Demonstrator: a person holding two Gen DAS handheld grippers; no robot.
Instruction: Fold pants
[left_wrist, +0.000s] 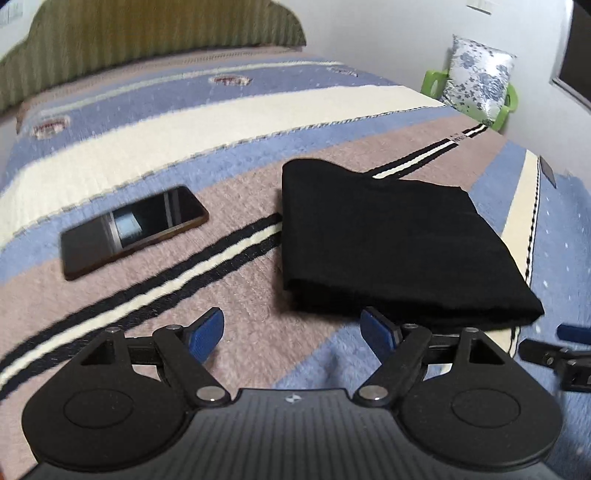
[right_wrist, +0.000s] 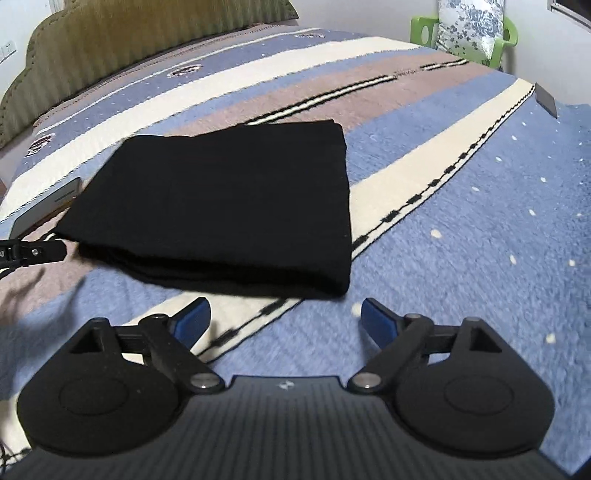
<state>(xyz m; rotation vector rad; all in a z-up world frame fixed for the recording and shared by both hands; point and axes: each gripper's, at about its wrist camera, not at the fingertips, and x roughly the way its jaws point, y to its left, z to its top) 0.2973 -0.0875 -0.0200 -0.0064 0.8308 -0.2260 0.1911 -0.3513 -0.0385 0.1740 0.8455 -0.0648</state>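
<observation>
The black pants (left_wrist: 391, 243) lie folded into a compact rectangle on the striped bedspread (left_wrist: 221, 122); the right wrist view shows the same bundle (right_wrist: 229, 210) with its layered edge facing me. My left gripper (left_wrist: 293, 330) stands open just in front of the bundle's near left corner, nothing between its blue pads. My right gripper (right_wrist: 282, 323) is open too, a short way back from the bundle's near right corner, its pads over bare bedspread (right_wrist: 461, 229). A tip of the right gripper shows at the left wrist view's right edge, and a tip of the left gripper at the right wrist view's left edge.
A dark phone (left_wrist: 133, 230) lies on the bedspread left of the pants. A green padded headboard (left_wrist: 147, 40) runs along the far side. A floral pillow (left_wrist: 480, 79) rests on a green chair (left_wrist: 508, 107) beyond the bed's right corner, by the white wall.
</observation>
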